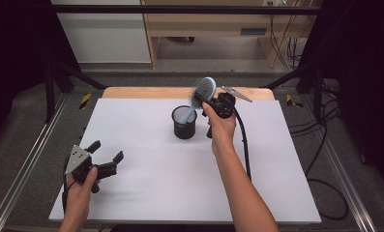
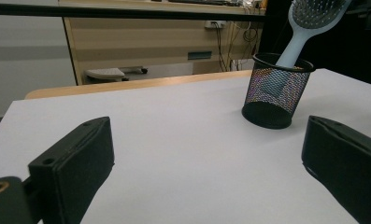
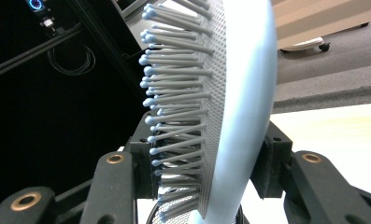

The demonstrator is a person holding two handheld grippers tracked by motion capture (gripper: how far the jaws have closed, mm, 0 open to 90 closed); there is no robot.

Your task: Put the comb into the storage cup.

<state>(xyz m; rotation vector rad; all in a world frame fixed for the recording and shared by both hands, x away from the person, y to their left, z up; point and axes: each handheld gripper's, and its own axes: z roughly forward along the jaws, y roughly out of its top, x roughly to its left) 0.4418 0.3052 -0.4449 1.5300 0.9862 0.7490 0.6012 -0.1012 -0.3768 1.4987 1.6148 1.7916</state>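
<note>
A light blue hairbrush (image 1: 202,92) leans with its handle down inside a black mesh cup (image 1: 184,123) near the middle of the white table. My right gripper (image 1: 205,104) is shut on the hairbrush's head, bristles (image 3: 174,112) against one jaw and the smooth back (image 3: 248,93) against the other. In the left gripper view the hairbrush (image 2: 301,32) rises out of the mesh cup (image 2: 275,91) ahead and to the right. My left gripper (image 1: 105,153) rests low at the table's front left, open, with bare table between its jaws.
The white table sheet (image 1: 146,159) covers a wooden top whose far edge (image 1: 146,92) shows. Metal rails (image 1: 20,164) run along both sides. A wooden cabinet (image 1: 214,29) and cables (image 1: 325,145) lie beyond and to the right.
</note>
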